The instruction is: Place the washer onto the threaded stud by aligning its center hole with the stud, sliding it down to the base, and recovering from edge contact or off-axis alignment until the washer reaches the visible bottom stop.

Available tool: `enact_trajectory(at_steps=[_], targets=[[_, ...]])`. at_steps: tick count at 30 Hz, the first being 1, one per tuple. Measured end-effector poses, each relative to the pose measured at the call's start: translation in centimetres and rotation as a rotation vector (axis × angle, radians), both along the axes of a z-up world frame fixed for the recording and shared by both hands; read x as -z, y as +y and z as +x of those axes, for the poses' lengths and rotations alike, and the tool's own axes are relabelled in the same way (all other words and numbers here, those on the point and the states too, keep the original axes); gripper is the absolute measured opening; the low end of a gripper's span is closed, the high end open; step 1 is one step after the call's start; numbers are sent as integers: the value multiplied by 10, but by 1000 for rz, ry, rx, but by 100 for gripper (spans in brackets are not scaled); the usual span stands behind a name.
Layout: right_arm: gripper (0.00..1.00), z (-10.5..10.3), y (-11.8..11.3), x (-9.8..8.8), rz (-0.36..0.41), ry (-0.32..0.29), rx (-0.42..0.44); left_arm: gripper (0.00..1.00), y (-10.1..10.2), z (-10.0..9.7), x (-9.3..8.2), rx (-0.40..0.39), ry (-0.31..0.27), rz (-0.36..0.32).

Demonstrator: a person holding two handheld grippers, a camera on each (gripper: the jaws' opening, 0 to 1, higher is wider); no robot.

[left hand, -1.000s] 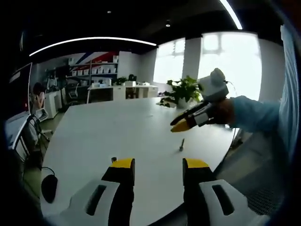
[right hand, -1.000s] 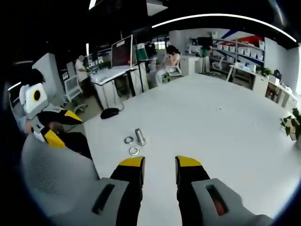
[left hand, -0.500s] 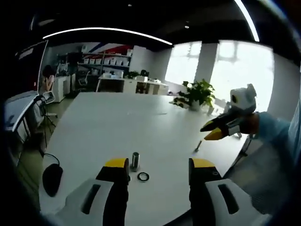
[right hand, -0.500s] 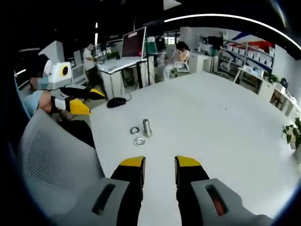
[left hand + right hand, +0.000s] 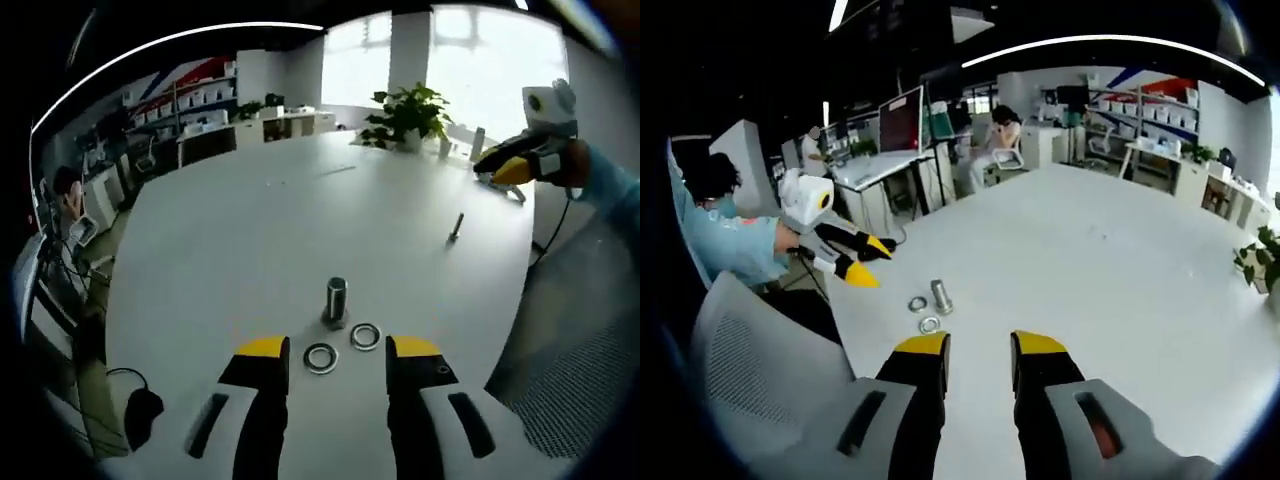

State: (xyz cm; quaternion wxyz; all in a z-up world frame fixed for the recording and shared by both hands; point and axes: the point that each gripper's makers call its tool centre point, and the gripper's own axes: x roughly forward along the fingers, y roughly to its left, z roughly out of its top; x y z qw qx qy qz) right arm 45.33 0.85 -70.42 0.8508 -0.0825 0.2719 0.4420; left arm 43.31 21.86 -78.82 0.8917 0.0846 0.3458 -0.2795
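Two flat silver metal ring washers lie on the white tabletop [image 5: 230, 230], the nearer washer [image 5: 320, 357] and the second washer [image 5: 365, 336] side by side, apart from each other. Just beyond them stands the short upright silver metal stud [image 5: 336, 301], nothing seated on it. In the right gripper view the same group appears as one washer [image 5: 929, 324], another [image 5: 917, 304] and the stud [image 5: 940, 296].

The left gripper [image 5: 337, 350], yellow-tipped with black jaws, hovers just above the washers with its jaws spread and empty; the nearer washer sits between the jaw tips in its view. From the right gripper view, the left gripper [image 5: 868, 262] is angled down toward the parts. The right gripper [image 5: 978, 345] holds off near the table edge, jaws parted and empty; it shows at the far side of the table [image 5: 500, 165] in the left gripper view. A small dark screw-like part [image 5: 456, 227] stands well apart on the tabletop.

Judged step: approach to pick-up; no washer is gripped yet. The next move calls for lowering the left gripper onto one washer's rim, pinching a thin flat part off a smooth surface, then carrying it level over the stud axis.
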Motion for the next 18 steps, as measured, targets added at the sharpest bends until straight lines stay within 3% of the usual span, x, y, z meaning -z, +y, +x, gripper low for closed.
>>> enact_trajectory(at_steps=[8, 11, 14, 18], targets=[[25, 1, 4, -3, 36, 27, -8, 29, 4, 15, 25, 50, 73, 80], [25, 1, 7, -3, 40, 24, -15, 16, 4, 15, 40, 109, 127, 146], [25, -1, 9, 0, 26, 28, -25, 17, 2, 17, 51, 130, 169, 173], [25, -3, 10, -2, 29, 25, -30, 17, 2, 24, 59, 151, 178, 214]])
